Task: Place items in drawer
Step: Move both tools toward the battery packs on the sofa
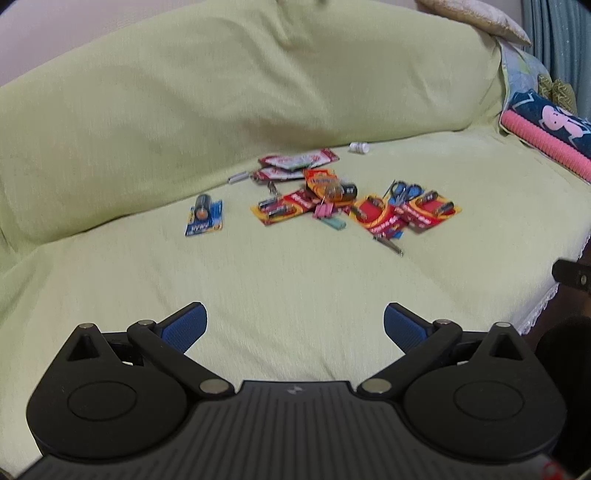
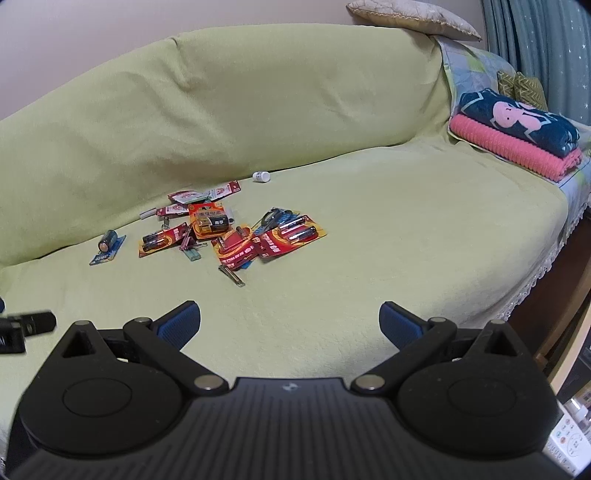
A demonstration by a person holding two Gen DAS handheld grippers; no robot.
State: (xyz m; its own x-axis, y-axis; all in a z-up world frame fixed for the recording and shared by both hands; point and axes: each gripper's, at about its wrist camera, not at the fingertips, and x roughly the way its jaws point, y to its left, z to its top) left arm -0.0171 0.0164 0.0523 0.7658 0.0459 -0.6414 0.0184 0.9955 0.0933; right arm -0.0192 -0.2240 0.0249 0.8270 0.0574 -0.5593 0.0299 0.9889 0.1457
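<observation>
A pile of small items lies on the green sofa seat [image 1: 295, 280]: red battery packs [image 1: 406, 214] [image 2: 291, 236], an orange battery pack [image 1: 325, 184] [image 2: 208, 221], a blue-carded battery [image 1: 205, 218] [image 2: 107, 245], blue-handled scissors [image 1: 404, 192] [image 2: 275, 216], red sachets [image 1: 299, 160] [image 2: 184, 197], a small white bottle [image 1: 359, 147] [image 2: 261, 177] and a metal clip [image 2: 232, 275]. My left gripper [image 1: 295, 326] hovers open well in front of the pile, holding nothing. My right gripper [image 2: 290, 325] is open too, in front and to the right of the pile. No drawer is visible.
The sofa backrest [image 2: 221, 103] rises behind the items. Folded pink and navy blankets [image 2: 517, 133] lie at the right end, a beige cushion [image 2: 413, 18] on top. The seat's lace-trimmed front edge [image 2: 535, 284] drops off at right. Wide bare seat lies right of the pile.
</observation>
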